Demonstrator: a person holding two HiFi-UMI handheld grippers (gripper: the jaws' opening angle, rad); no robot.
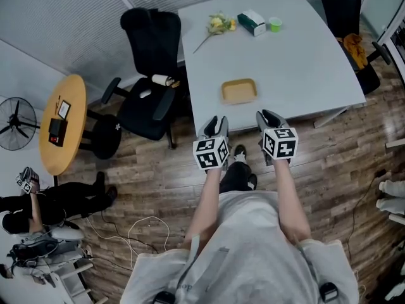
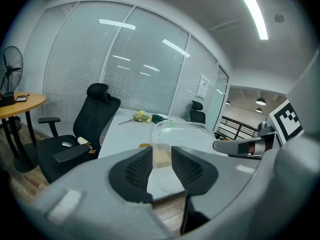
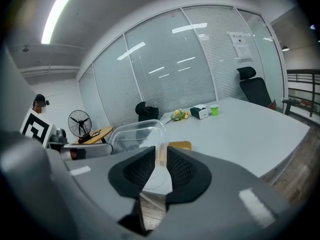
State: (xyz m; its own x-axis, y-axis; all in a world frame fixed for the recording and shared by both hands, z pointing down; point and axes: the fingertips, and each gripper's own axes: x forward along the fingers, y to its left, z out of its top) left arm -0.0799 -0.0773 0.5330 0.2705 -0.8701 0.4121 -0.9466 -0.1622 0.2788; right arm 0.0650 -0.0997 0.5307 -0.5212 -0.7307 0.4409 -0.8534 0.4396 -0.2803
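Left gripper [image 2: 162, 160] and right gripper [image 3: 161, 160] each clamp opposite rims of a clear plastic container [image 2: 182, 129] at the surface's [image 1: 285, 62] near edge. Uneven pulling or tilting could let it slip to the floor [image 1: 158, 182].

Container [image 2: 181, 129] clear, colourless. Tray [image 1: 239, 91] tan, table [image 1: 304, 62] pale grey. Chair [image 1: 150, 56] black; cup [image 1: 274, 23] green, upper frame; floor [image 1: 342, 163] brown wood-grain.

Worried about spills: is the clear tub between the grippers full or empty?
Empty, it seems: the clear tub shows only table and room through its walls, nothing inside.
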